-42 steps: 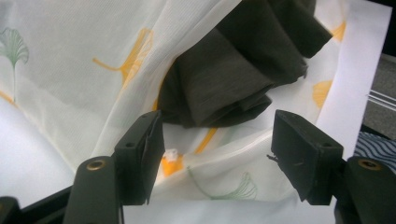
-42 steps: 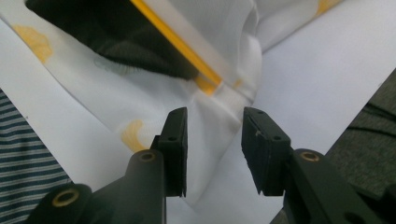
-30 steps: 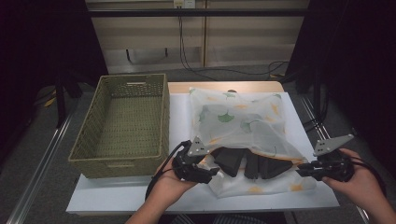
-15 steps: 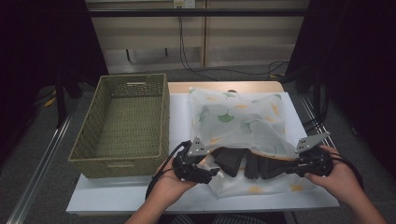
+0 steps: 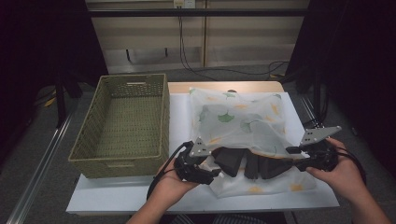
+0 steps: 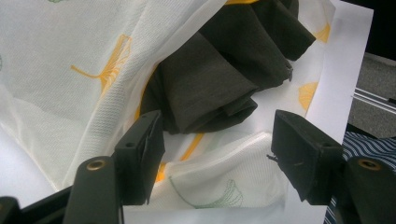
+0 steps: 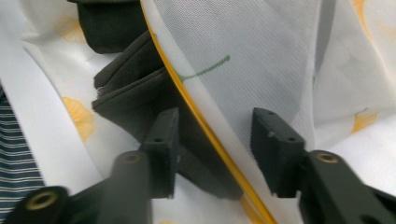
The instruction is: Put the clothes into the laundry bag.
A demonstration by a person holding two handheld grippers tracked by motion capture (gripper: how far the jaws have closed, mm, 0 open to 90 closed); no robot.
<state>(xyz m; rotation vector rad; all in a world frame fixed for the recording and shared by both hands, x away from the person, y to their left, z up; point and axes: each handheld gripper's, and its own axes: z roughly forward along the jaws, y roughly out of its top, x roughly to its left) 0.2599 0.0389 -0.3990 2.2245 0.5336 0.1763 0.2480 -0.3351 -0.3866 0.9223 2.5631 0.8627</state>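
A white mesh bag [image 5: 238, 116] printed with ginkgo leaves lies on the white table top [image 5: 116, 196], its mouth towards the person. A dark folded cloth [image 5: 252, 163] sits in that mouth, partly under the bag's upper layer. My left gripper [image 5: 212, 171] is at the mouth's left corner. In the left gripper view it [image 6: 217, 149] stands open around the bag's lower layer, with the dark cloth [image 6: 210, 88] just beyond. My right gripper [image 5: 293, 157] is at the right corner. Its jaws have just been opening and now stand open [image 7: 217, 140] astride the yellow-trimmed bag edge [image 7: 201, 121] and the cloth [image 7: 126, 88].
A green woven basket [image 5: 126, 121] stands on the table's left side, beside the bag. Cables trail from both grippers. Striped fabric of the person's clothing [image 7: 14, 154] lies near the front edge. Dark floor and rails surround the table.
My right gripper has moved left, in towards the bag's mouth, and its jaws have opened. The left gripper and the bag have stayed where they were.
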